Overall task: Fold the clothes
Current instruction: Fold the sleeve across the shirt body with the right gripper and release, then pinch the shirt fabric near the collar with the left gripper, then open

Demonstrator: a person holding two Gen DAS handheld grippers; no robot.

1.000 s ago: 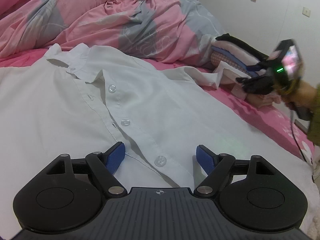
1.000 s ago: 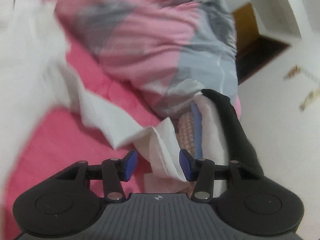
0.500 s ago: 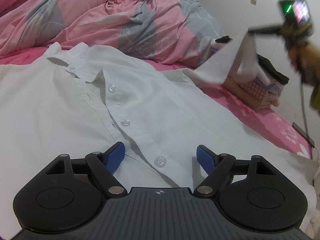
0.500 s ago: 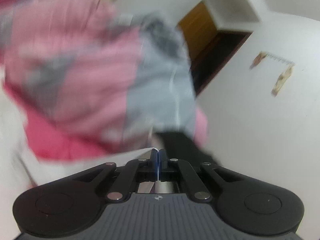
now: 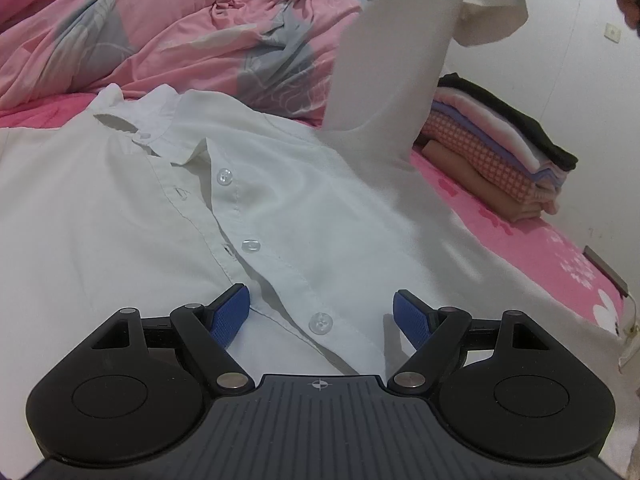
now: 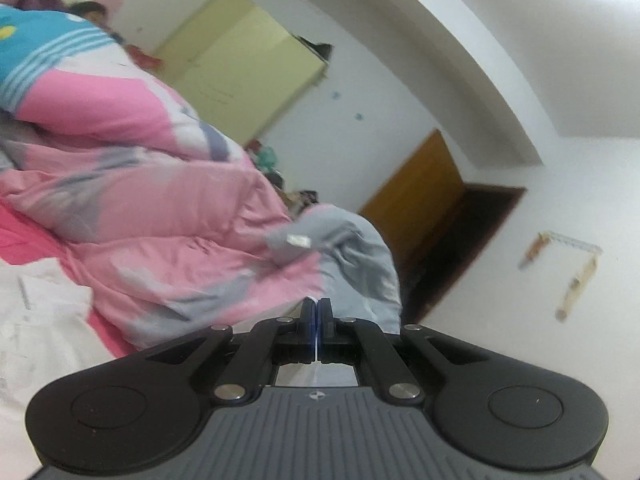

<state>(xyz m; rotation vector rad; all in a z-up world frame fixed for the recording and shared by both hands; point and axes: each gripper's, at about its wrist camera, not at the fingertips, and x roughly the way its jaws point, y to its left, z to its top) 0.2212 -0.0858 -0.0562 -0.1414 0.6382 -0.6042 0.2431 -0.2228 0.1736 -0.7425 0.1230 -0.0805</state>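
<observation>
A white button-up shirt (image 5: 304, 208) lies spread face up on the pink bed. My left gripper (image 5: 322, 314) rests open low over its button placket, with one button between the blue pads but no grip. The shirt's right sleeve (image 5: 400, 52) is lifted high into the air, its cuff hanging at the top of the left wrist view. My right gripper (image 6: 316, 320) is shut, its pads pressed together with a thin white edge of the sleeve pinched between them. It points about level toward the quilt and the far wall.
A crumpled pink and grey quilt (image 5: 180, 28) is heaped behind the shirt. A stack of folded clothes (image 5: 500, 152) sits at the bed's right side beside the white wall. An orange door (image 6: 420, 196) and a yellow wardrobe (image 6: 240, 68) stand across the room.
My right gripper closed on the sleeve cuff beside the folded stack and rose, pulling the sleeve up off the bed. The left gripper stayed still.
</observation>
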